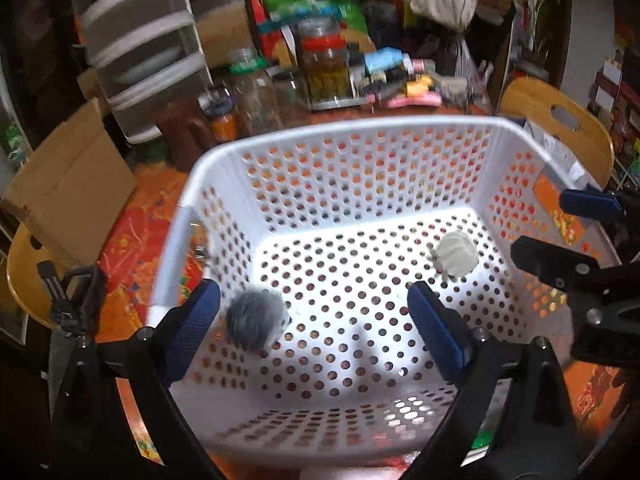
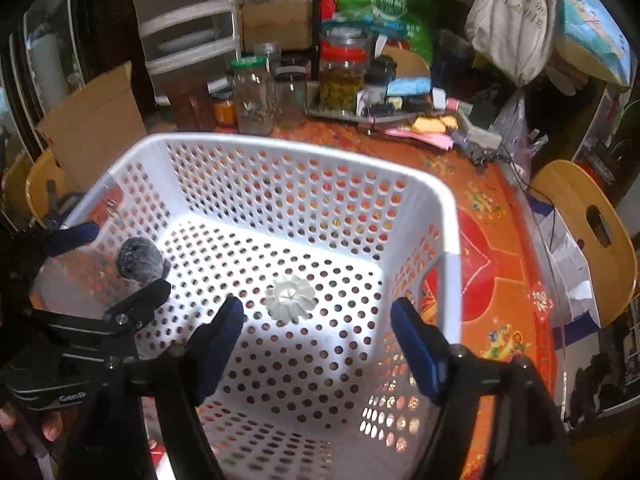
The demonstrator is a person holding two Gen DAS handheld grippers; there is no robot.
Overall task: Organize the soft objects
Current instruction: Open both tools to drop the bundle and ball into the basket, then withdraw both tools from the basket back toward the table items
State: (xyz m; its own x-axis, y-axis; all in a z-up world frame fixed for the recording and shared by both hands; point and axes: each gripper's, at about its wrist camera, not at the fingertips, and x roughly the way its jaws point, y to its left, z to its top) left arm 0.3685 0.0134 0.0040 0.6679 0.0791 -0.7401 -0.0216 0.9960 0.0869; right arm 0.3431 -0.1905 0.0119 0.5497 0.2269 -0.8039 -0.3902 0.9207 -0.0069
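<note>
A white perforated basket [image 1: 352, 124] [image 2: 280, 146] stands on the orange-red table. Inside it, a grey fluffy ball [image 1: 256, 324] [image 2: 140, 260] sits by the left wall. A white ribbed soft piece [image 1: 456, 258] [image 2: 290, 298] rests on the floor toward the right. My left gripper [image 1: 314, 300] hangs open over the basket's left half, with the grey ball just inside its left finger and clear of both pads. My right gripper [image 2: 318, 312] is open above the right half and holds nothing; the white piece lies below and beyond its left finger.
Behind the basket stand several glass jars [image 2: 252, 96], a tray of small items [image 2: 400, 104] and a plastic drawer unit [image 2: 188, 20]. A cardboard box [image 1: 72, 188] leans at the left. Wooden chairs [image 2: 588, 208] flank the table. Bags hang at the upper right.
</note>
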